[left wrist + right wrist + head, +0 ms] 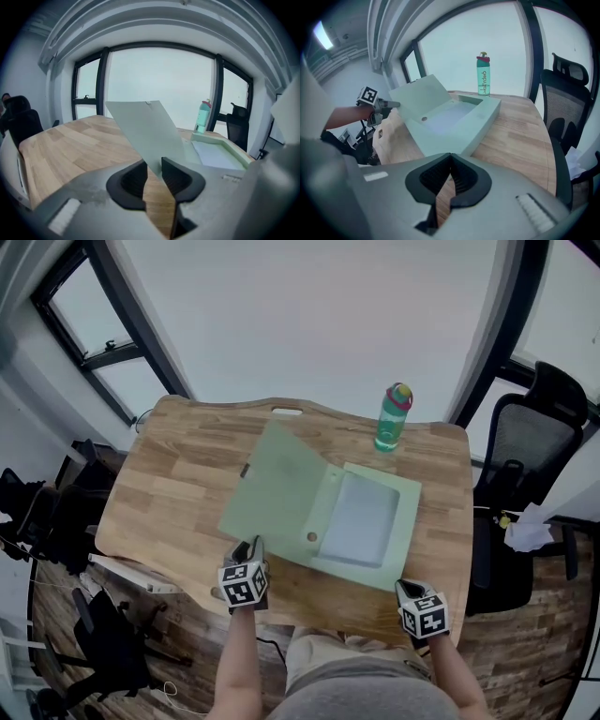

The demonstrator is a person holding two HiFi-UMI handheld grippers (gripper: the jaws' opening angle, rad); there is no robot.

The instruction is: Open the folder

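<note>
Reaching in from the table's (173, 474) near edge, both forearms angled forward and down. The left gripper (251, 547) sat at the near left corner of the folder (328, 510). Its jaws were slightly parted, and the lower corner of the raised cover (277, 486) stood in the gap, unpinched. The cover leaned up and to the left. The folder's base lay flat mid-table with a pale sheet (359, 519) inside. The right gripper (406, 587) hovered just short of the folder's near right corner, its jaws closed together on nothing. A bottle (394, 416) stood upright behind the folder.
</note>
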